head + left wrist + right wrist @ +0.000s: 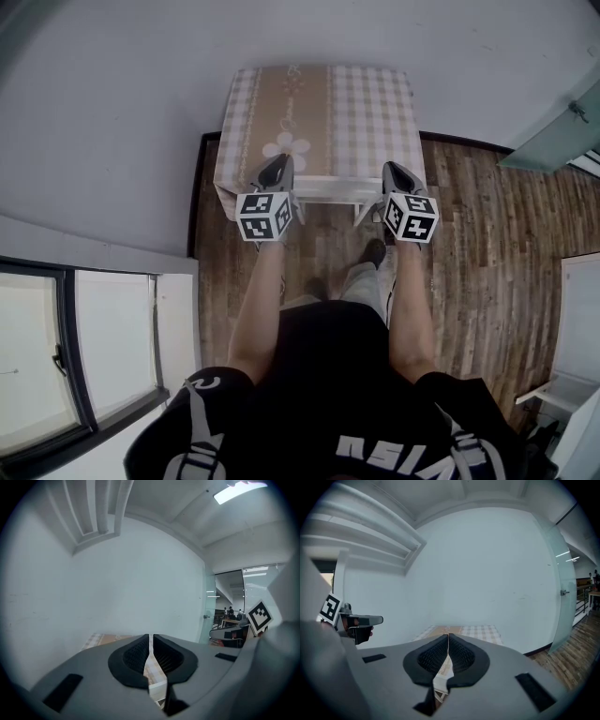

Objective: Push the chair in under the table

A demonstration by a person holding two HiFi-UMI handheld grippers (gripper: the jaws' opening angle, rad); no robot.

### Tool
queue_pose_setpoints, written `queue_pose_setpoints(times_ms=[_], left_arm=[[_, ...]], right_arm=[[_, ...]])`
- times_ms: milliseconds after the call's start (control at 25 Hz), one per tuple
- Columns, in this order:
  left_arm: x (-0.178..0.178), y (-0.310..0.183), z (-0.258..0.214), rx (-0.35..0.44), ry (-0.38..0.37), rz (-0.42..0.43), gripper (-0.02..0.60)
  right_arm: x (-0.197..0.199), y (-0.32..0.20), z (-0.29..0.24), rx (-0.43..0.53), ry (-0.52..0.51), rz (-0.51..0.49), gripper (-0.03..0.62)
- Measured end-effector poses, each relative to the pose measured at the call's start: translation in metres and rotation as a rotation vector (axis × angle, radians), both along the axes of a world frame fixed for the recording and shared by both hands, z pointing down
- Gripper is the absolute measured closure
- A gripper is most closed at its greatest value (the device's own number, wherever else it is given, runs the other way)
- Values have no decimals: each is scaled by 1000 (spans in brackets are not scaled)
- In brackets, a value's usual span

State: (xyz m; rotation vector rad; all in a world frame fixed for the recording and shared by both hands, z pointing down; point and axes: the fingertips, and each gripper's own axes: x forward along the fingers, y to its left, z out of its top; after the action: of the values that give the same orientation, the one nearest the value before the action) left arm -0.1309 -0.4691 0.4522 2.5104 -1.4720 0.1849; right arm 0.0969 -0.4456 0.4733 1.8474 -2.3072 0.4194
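A small table (366,103) with a checked beige cloth stands against the grey wall. The white chair (323,189) is tucked beneath its near edge; only a white rail and a leg (362,214) show. My left gripper (277,171) hovers over the table's near left corner, and my right gripper (399,174) over the near right corner. Both point toward the wall. In the left gripper view the left gripper (151,641) has its pads together with nothing between them. The right gripper (448,641) is likewise shut and empty, with the tablecloth (483,631) beyond it.
Wooden floor (469,244) spreads to the right of the table. The person's feet (373,253) stand just behind the chair. A window (84,347) is at the lower left, a glass partition (553,136) at the upper right, and white furniture (577,328) at the right edge.
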Motion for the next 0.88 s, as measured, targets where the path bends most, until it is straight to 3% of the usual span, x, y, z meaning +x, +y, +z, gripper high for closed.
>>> queue_pose_setpoints(times_ms=[360, 880], left_arm=[[8, -2, 7, -19, 4, 39, 555], [12, -12, 15, -36, -20, 26, 555]], right_arm=[[-1, -6, 1, -2, 8, -31, 580], [3, -18, 8, -30, 20, -36, 582]])
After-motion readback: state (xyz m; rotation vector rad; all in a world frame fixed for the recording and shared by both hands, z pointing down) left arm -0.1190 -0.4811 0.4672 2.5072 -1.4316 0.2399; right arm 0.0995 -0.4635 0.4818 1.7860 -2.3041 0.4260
